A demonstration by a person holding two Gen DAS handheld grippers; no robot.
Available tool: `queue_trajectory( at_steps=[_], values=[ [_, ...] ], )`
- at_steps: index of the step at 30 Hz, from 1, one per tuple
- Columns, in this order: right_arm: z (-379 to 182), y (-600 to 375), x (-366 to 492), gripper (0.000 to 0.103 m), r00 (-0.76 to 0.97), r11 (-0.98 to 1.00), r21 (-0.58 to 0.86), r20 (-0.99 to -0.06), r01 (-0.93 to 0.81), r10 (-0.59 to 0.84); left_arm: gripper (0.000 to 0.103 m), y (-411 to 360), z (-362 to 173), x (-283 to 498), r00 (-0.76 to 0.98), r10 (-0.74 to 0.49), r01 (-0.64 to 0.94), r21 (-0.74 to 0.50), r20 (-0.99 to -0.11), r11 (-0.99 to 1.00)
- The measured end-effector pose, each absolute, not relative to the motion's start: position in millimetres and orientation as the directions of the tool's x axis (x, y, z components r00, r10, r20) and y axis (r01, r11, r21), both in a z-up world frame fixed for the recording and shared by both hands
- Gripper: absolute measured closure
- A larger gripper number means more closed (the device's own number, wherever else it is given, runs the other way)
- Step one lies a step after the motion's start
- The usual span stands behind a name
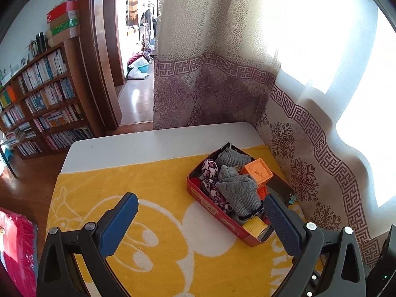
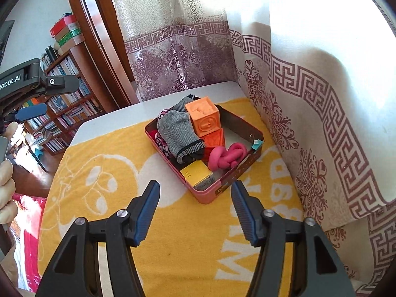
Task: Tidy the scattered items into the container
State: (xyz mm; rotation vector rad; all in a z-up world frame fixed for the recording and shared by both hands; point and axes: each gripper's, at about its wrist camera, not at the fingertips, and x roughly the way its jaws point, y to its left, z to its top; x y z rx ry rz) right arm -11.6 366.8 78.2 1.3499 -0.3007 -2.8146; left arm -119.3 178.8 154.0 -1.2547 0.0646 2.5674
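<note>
1. Nearest of all are the right claw's two blue ribbed pads, standing wide apart with nothing between them, hovering above the yellow towel just short of the tin's near corner.
2. Over on the left, the left claw is spread wider still and is just as empty; its right pad hangs in front of the tin's near end without pressing on anything I can see.
3. All the items I can see sit inside the red tin, which rests on the towel toward the far right of the white desk, close to the patterned curtain. I see nothing loose on the towel.
4. My reading: the tidying looks finished or nearly so, and the step in hand is drawing both claws clear. Done well, that means lifting straight away, pads apart, so no pad snags the sock cuff hanging at the edge.
5. Materials: a soft ribbed grey sock draped over the heap, a squashy-looking embossed orange cube, a smooth knotted pink rubbery toy, a small stiff yellow box, a fuzzy leopard-print piece, thin metal walls.
</note>
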Motion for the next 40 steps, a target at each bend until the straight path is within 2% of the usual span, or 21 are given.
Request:
queue_trajectory(
  at_steps=[12,24,30,35,40],
  values=[
    [76,400,-8,0.039,-0.644,-0.982,0.163,-0.762,-0.091,-0.066,0.000,234,145,-125,-0.537,0.209,-0.318,-0.033,-0.817,-0.947],
    [80,409,-24,0.039,-0.674,-0.993,0.122,-0.734,-0.008,-0.084,0.000,270,127,-130,-0.504,0.206,-0.326,-0.037,-0.839,-0.945],
    [75,410,-32,0.039,-0.669,-0.992,0.128,-0.736,0.012,-0.103,0.000,280,119,-133,-0.489,0.216,-0.343,-0.042,-0.845,-0.939],
    [65,411,-32,0.039,-0.654,-0.992,0.129,-0.749,0.013,-0.106,0.000,279,117,-128,-0.528,0.242,-0.359,-0.044,-0.814,-0.932],
    [55,406,-32,0.038,-0.636,-0.991,0.132,-0.763,0.016,-0.112,0.000,270,108,-131,-0.521,0.208,-0.339,-0.023,-0.828,-0.941]
  ],
)
